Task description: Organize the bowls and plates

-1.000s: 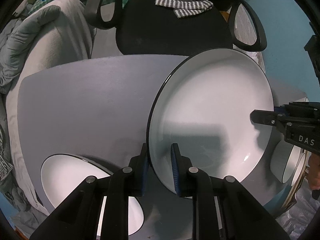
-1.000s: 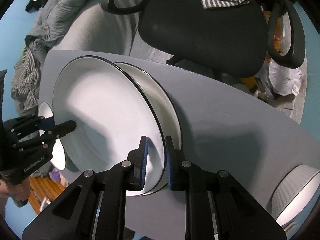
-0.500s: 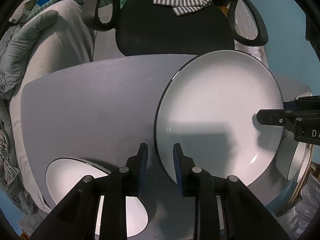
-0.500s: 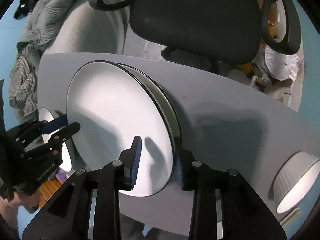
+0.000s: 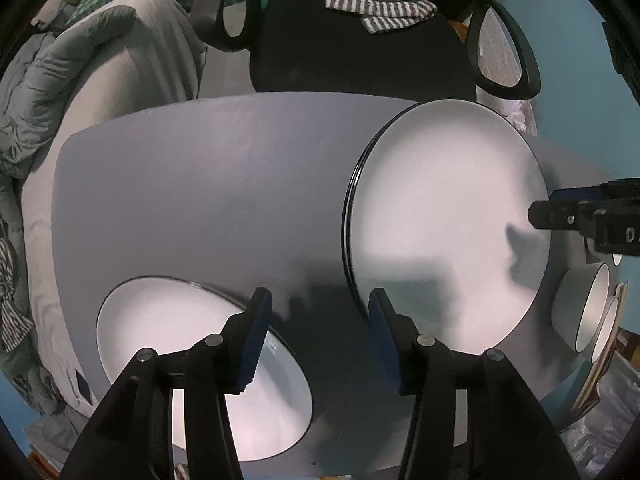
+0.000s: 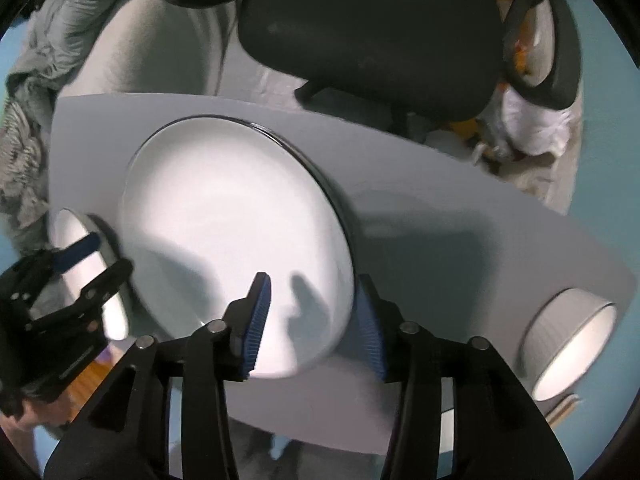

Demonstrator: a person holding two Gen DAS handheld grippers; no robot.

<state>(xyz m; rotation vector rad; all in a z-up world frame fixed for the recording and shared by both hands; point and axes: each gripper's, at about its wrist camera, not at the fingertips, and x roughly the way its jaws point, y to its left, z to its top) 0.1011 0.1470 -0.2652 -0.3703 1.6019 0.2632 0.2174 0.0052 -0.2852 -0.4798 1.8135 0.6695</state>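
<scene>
A large white plate (image 5: 444, 232) rests on a second plate on the grey bench (image 5: 200, 200). The left hand-held gripper (image 5: 316, 336), opening, holds nothing beside its rim. The right hand-held gripper (image 6: 310, 320), opening, straddles the opposite rim unclamped; lifting carelessly could snag and shift the stack.

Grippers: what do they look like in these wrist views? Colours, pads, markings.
Both alike. The left gripper and right gripper have black, angular two-finger linkages with silver pivot screws and ribbed blue pads on the inner faces. White lettering marks each body, only partly readable. No cables or sleeves show.
</scene>
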